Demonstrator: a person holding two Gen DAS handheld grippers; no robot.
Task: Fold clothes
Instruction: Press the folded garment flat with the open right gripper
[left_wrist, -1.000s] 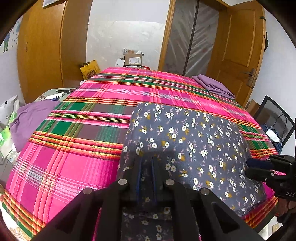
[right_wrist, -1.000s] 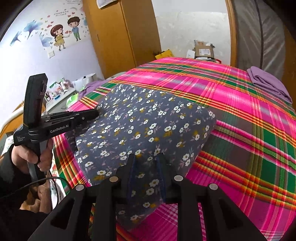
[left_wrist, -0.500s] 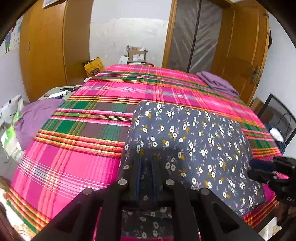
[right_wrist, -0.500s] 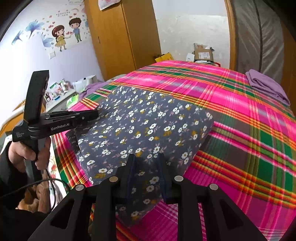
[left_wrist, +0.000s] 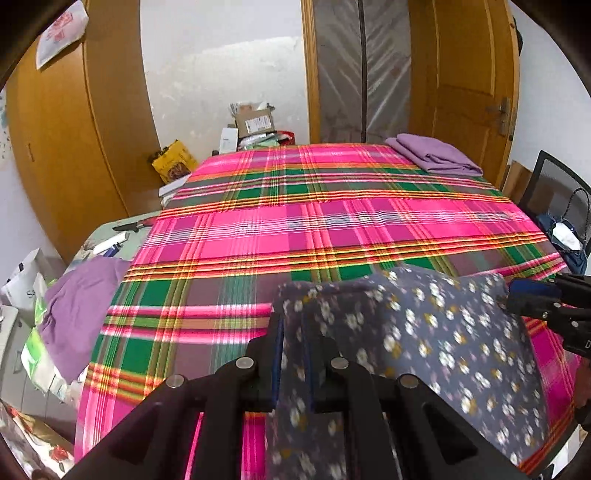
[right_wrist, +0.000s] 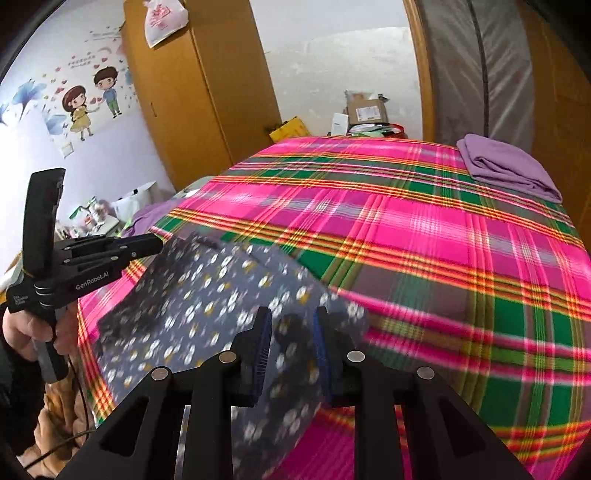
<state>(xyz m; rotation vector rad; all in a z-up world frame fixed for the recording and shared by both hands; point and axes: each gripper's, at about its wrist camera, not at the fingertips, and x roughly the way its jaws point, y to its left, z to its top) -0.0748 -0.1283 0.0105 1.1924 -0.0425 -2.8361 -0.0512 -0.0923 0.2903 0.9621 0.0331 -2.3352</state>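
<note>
Jaws: left gripper (left_wrist: 294, 334) and right gripper (right_wrist: 291, 332) each clamped the floral garment (left_wrist: 443, 332) | garment hung between them above the plaid bedspread (left_wrist: 295, 221).

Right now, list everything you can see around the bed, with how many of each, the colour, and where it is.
Floral cloth: one, dark grey-blue with white flowers, near edge of bed, lifted by both grippers.
Plaid bedsheet: one, pink, green and orange, covering the bed.
Folded purple cloth: one, far right corner of bed.
Loose purple cloth: one, off the bed's left side.
Cardboard box: one, brown, beyond the far end of the bed.
Wooden wardrobe: one, orange-brown, left wall.
Cartoon wall sticker: one, boy and girl, left wall.
Black chair: one, right of bed.
Left gripper: black, shut on the cloth.
Right gripper: black, shut on the cloth.
Hand: one, holding the left gripper's handle.
</note>
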